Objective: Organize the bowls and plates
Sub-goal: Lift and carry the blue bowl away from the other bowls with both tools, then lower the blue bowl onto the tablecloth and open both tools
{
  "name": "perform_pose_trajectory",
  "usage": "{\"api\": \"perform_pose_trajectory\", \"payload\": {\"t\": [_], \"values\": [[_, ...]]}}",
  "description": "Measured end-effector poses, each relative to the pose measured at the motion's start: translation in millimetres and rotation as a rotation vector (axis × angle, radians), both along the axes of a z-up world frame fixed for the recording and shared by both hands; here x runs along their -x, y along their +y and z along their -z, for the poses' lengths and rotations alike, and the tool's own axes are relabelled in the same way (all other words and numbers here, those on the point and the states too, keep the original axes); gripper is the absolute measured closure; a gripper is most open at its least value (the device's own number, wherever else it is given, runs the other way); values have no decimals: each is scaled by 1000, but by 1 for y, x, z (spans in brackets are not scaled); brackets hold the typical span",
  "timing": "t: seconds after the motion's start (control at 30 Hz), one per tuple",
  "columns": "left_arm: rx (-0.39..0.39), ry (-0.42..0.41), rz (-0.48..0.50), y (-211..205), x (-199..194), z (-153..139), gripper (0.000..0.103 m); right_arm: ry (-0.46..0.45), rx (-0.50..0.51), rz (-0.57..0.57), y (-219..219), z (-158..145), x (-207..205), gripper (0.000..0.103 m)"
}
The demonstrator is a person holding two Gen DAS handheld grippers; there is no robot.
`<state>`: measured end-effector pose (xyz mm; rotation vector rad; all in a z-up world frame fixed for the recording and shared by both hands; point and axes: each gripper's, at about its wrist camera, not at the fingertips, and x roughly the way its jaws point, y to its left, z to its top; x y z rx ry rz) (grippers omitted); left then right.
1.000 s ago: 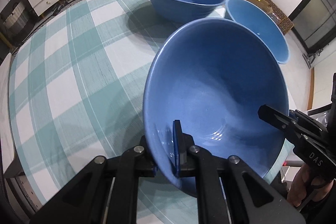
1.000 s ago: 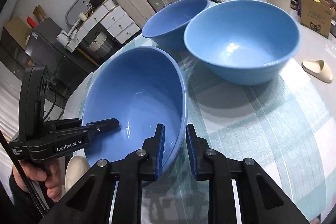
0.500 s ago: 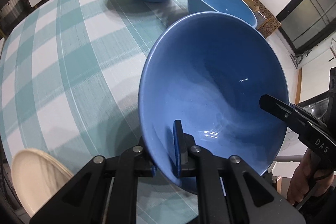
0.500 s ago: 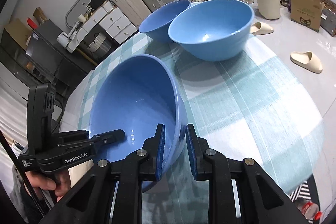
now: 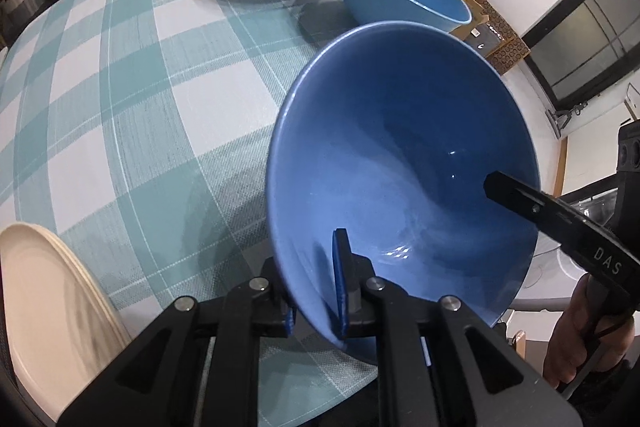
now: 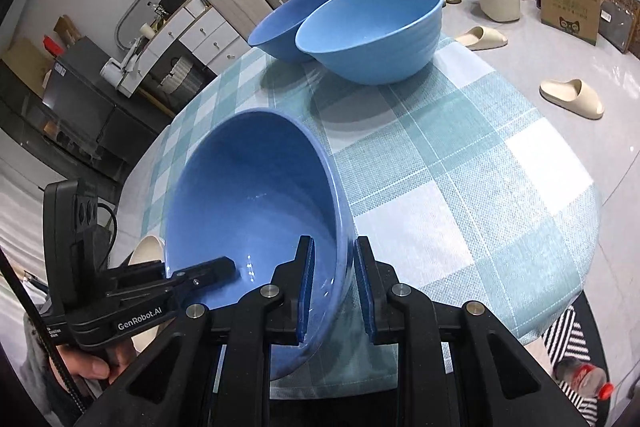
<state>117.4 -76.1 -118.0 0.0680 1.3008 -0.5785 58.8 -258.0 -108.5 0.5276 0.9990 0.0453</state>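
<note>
You have both grippers, left and right, clamped on the blue bowl's opposite rims; keep it level, over the tabletop's near edge.

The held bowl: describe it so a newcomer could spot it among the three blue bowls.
On the checked table, two blue bowls sit at the far edge. The held bowl is nearest, tilted off the cloth, the only one with left tongs and right tongs clamped on its rim.
</note>
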Motion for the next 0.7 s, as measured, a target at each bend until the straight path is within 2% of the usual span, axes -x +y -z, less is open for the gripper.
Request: {"api": "perform_pose_trajectory", "payload": {"t": [0.23, 0.4, 0.6, 0.7], "values": [[-2, 16, -5, -2, 1, 7, 90, 27, -13, -5, -2, 5, -10, 81], [34, 20, -27, 1, -2, 6, 85, 38, -12, -8, -4, 7, -13, 81], [50, -35, -68, 12, -3, -6, 82, 24, 13, -8, -3, 2, -16, 81], [51, -73, -109, 21, -4, -14, 70, -9, 46, -5, -4, -4, -15, 79]]}}
